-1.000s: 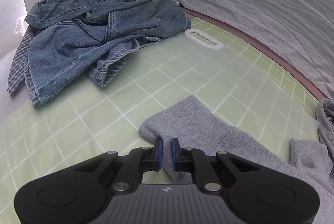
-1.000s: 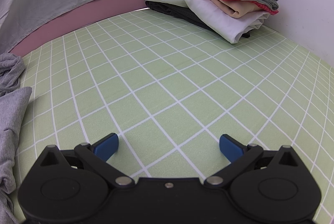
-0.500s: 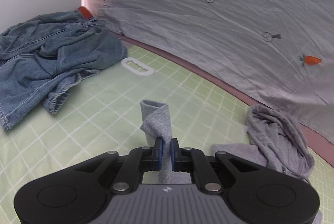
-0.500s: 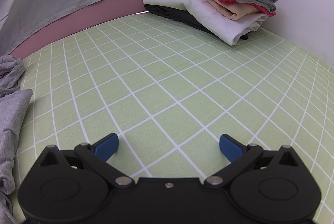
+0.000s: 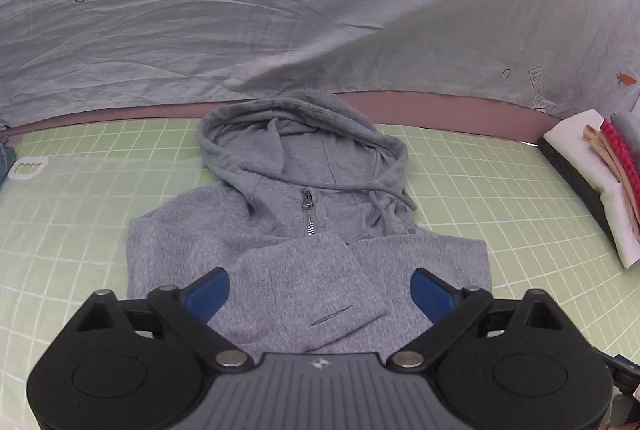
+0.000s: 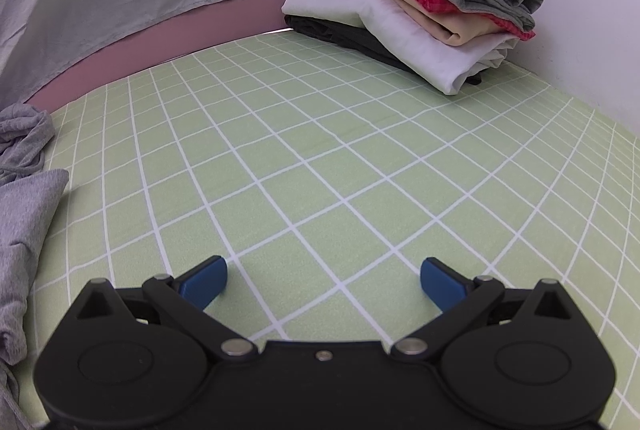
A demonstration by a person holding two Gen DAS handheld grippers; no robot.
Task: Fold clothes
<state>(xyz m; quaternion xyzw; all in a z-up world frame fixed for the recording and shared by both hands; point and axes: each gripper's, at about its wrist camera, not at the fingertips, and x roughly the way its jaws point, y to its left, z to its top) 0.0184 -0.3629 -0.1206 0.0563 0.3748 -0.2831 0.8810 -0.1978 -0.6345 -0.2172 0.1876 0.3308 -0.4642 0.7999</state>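
Note:
A grey zip hoodie lies face up on the green grid mat, hood toward the back, with a sleeve folded across its chest. My left gripper is open and empty, just above the folded sleeve. My right gripper is open and empty over bare mat. The hoodie's edge shows at the far left of the right wrist view.
A stack of folded clothes sits at the back right by the white wall, also seen in the left wrist view. A white plastic handle piece lies at the left. A grey printed sheet hangs behind the mat.
My left gripper carried the grey sleeve up and across to the right, laid it on the hoodie's chest and opened. The right gripper barely moved.

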